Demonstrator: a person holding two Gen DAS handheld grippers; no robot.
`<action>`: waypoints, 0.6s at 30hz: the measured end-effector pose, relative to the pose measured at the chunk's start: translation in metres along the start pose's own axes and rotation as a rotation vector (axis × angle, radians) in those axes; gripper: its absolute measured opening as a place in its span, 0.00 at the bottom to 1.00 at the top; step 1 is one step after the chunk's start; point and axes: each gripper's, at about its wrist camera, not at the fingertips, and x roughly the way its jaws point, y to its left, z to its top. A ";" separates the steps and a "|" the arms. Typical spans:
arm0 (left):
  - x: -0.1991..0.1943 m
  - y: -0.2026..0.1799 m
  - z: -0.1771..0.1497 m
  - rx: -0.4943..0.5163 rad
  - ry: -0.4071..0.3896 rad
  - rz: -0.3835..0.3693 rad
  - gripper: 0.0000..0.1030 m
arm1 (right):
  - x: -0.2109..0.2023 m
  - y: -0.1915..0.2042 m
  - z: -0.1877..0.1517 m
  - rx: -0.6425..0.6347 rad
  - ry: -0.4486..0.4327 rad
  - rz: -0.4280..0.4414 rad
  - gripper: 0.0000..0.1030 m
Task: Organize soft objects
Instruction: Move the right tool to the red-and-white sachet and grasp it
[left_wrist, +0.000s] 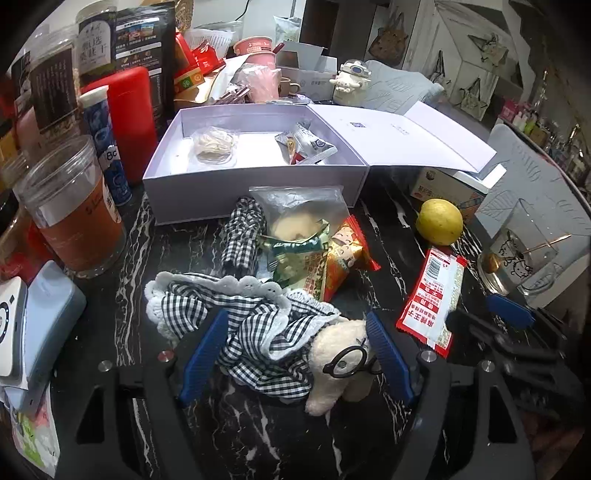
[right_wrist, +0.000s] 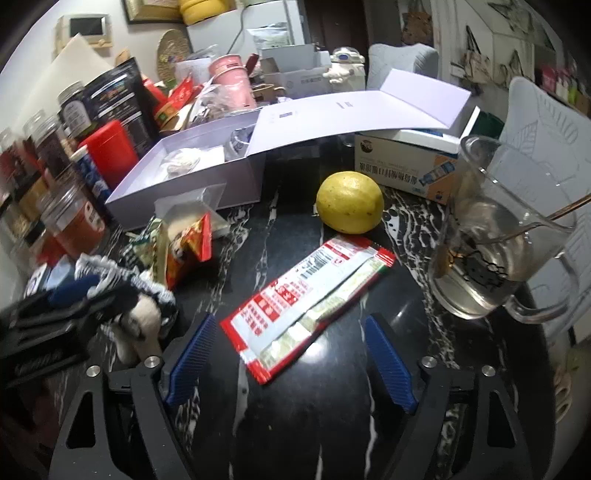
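Lying between the spread jaws of your left gripper (left_wrist: 295, 354) is the plush toy (left_wrist: 340, 365), a small cream animal with black wire glasses, wearing a black-and-white gingham dress (left_wrist: 240, 317) that fans out toward the left jaw. It looks light and squashy, so it should compress readily and is unlikely to slip against the ribbed blue pads; the dress is loose cloth that would probably slide off or stretch if you pinched it alone. You would do better to close on the stuffed body, just inside the right jaw, keeping clear of the thin glasses, which look bendable. The jaws are released and nothing is gripped yet. Just beyond the fingertips sits a heap of snack packets (left_wrist: 317, 258) and a second gingham piece (left_wrist: 242, 236), and farther ahead the open white box (left_wrist: 258, 158), already holding a few wrapped items, seems the likely destination. Your right gripper (right_wrist: 291, 354) is also released and empty, its jaws straddling the near end of a flat red-and-white sachet (right_wrist: 306, 302) on the dark marble table (right_wrist: 332, 424). Ahead of it lies a lemon (right_wrist: 349, 203), and off to the right a glass mug (right_wrist: 495, 243) holding liquid, worth avoiding.
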 end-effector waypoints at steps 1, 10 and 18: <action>-0.002 0.002 -0.002 0.006 -0.007 0.005 0.75 | 0.003 -0.001 0.002 0.010 0.001 -0.004 0.82; -0.028 0.019 -0.013 0.099 -0.053 0.129 0.75 | 0.036 0.005 0.015 0.015 0.027 -0.130 0.82; -0.050 0.037 -0.023 0.070 -0.076 0.140 0.75 | 0.046 0.013 0.009 -0.022 0.042 -0.130 0.82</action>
